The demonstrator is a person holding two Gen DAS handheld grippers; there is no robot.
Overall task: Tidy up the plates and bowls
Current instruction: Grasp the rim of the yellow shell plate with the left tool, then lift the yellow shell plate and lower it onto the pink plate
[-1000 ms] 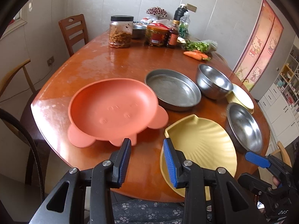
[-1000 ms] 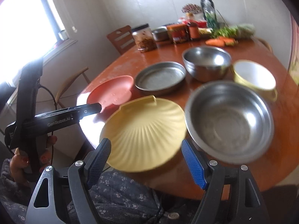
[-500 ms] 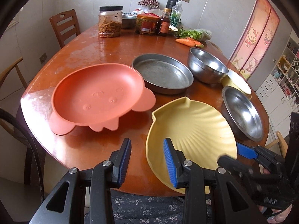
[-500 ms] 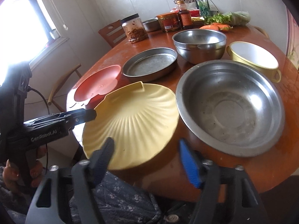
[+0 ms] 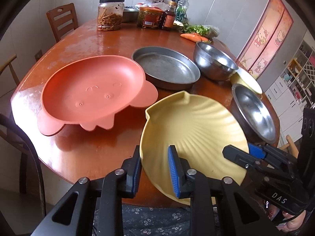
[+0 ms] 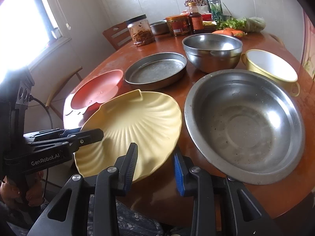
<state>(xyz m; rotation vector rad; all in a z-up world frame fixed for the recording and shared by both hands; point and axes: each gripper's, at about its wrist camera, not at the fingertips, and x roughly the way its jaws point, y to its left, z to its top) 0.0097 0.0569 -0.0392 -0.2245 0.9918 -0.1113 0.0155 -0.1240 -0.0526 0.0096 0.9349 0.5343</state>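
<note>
1. Yellow shell-shaped plate [image 5: 194, 131] lies at the table's [image 5: 110, 37] near edge, overhanging it.
2. Left gripper [image 5: 154, 172] open, jaws straddling the plate's left rim; right gripper [image 6: 155, 170] open, straddling its near rim.
3. Orange animal plate [image 5: 92, 92], round metal pan [image 5: 165, 68], steel bowls [image 6: 244, 125] lie separate; judged: nothing stacked yet.
</note>
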